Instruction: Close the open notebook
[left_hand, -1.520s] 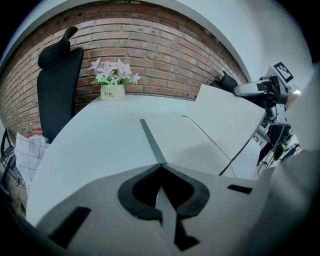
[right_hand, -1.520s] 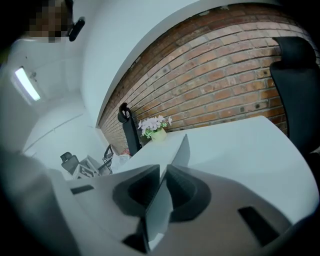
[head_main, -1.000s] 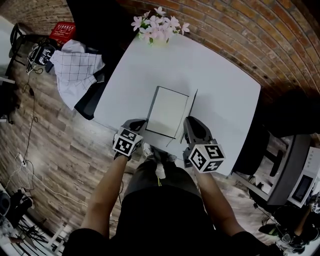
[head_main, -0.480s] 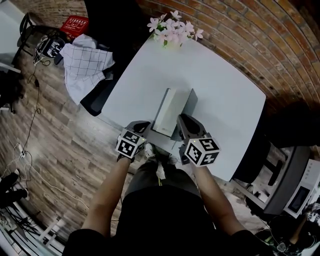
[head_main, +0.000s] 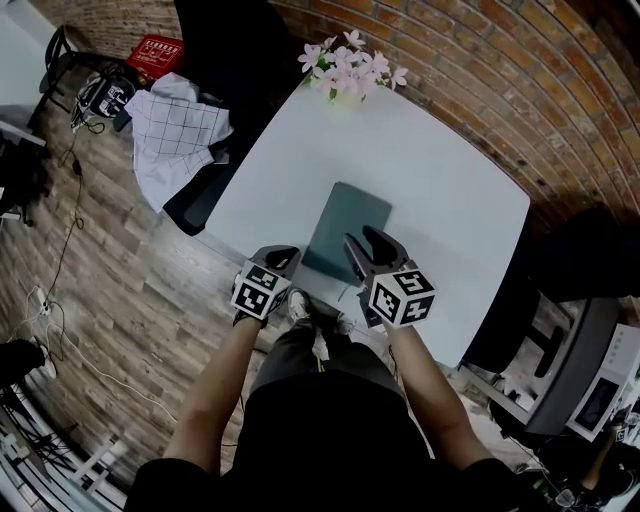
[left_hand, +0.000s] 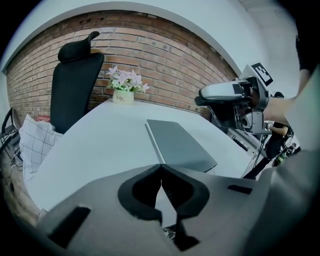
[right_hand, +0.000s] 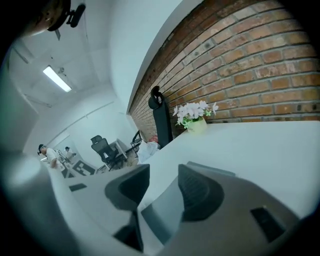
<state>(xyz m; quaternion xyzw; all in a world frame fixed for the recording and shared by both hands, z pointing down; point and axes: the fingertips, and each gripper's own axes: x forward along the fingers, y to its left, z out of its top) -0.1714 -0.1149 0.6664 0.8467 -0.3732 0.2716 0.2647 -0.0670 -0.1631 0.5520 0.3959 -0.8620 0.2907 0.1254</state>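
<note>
The notebook (head_main: 350, 230) lies closed on the white table (head_main: 440, 170), its grey-green cover up; it also shows in the left gripper view as the notebook (left_hand: 180, 145). My right gripper (head_main: 363, 243) hovers over its near right corner. Its jaws have just been opening and stand apart, with nothing pinched; in the right gripper view the cover (right_hand: 159, 215) lies below the right gripper (right_hand: 164, 174). My left gripper (head_main: 281, 254) sits at the table's near edge, left of the notebook. In its own view the left gripper (left_hand: 161, 169) is shut and empty.
A pot of pink flowers (head_main: 347, 62) stands at the table's far edge. A black office chair (head_main: 225, 45) and a checked cloth (head_main: 178, 135) are off the table's left side. A brick wall (head_main: 520, 70) runs behind. The right gripper (left_hand: 227, 92) shows at the right of the left gripper view.
The raised cover swung leftward over the white page and now lies flat, so the notebook is closed. The right gripper moved left with it and let go. The left gripper stayed put.
</note>
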